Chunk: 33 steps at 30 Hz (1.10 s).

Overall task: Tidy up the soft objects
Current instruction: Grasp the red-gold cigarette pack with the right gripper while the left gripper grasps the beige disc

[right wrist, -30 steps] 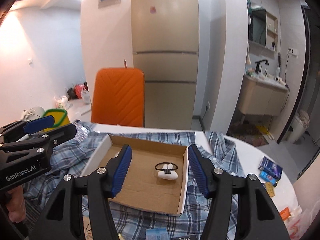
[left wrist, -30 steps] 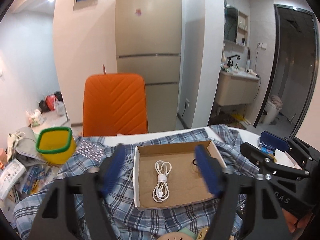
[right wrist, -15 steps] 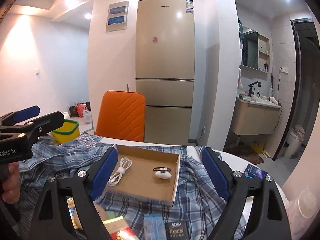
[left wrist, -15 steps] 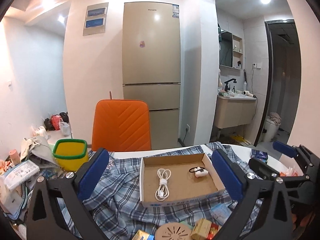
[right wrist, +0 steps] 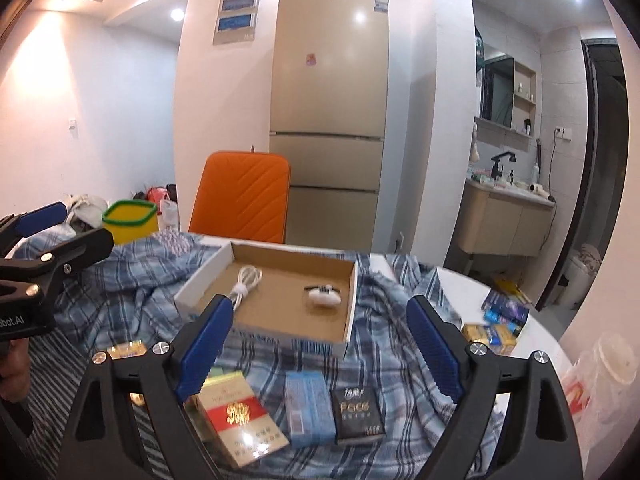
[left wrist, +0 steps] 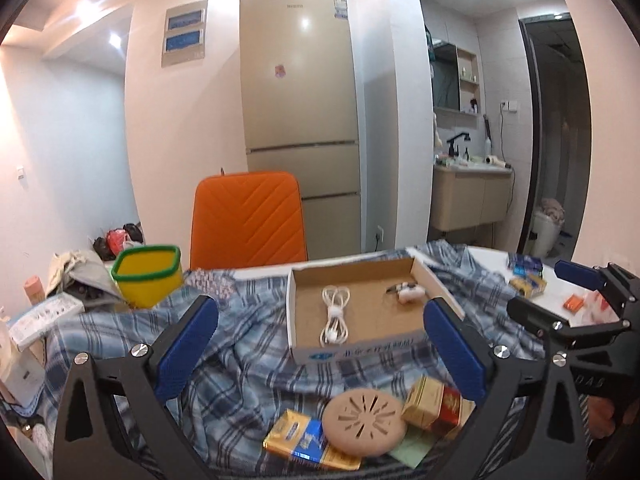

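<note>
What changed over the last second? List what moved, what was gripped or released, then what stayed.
Both grippers pulled back from the shallow cardboard box, so the small packets at the table's near edge came into view. The left gripper and right gripper spread their jaws wide; neither holds anything. The coiled white cable, the small white object with a black band and the blue plaid shirt stayed put.

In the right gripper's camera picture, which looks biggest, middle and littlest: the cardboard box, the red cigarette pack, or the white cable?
1. Cardboard box, clearly the biggest.
2. Red cigarette pack. It lies nearest the camera, which makes it look bigger.
3. White cable, coiled inside the box, looks smallest.
</note>
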Each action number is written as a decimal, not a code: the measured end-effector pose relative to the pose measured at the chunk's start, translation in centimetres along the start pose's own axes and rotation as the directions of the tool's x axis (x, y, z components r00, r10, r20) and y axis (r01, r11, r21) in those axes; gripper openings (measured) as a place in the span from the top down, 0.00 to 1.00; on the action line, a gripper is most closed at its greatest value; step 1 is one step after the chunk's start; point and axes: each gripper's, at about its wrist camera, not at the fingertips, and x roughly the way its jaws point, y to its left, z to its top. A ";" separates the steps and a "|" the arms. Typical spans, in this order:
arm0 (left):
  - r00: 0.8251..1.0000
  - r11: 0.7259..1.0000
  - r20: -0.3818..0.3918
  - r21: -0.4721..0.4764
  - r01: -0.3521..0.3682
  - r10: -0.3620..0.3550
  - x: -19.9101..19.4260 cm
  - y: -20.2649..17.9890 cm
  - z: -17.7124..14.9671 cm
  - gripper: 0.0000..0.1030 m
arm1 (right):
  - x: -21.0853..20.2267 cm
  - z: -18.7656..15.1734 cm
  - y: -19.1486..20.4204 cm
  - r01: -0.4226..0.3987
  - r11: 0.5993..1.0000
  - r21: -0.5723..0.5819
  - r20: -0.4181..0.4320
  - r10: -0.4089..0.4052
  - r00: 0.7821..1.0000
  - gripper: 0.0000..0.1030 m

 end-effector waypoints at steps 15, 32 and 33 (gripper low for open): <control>0.993 0.999 -0.115 -0.036 0.012 -0.016 2.3 0.5 -4.3 0.01 | 3.0 -3.8 -0.1 -0.006 1.000 0.007 -0.122 0.007 0.992 0.13; 0.981 0.997 -0.182 -0.042 0.061 -0.067 2.7 0.7 -5.0 0.01 | 5.9 -4.4 1.7 -0.254 0.966 -0.041 -0.285 0.232 0.930 0.13; 0.980 0.997 -0.187 -0.048 0.064 -0.072 2.8 0.9 -5.1 0.01 | 6.3 -4.4 1.9 -0.292 0.955 -0.044 -0.313 0.265 0.912 0.13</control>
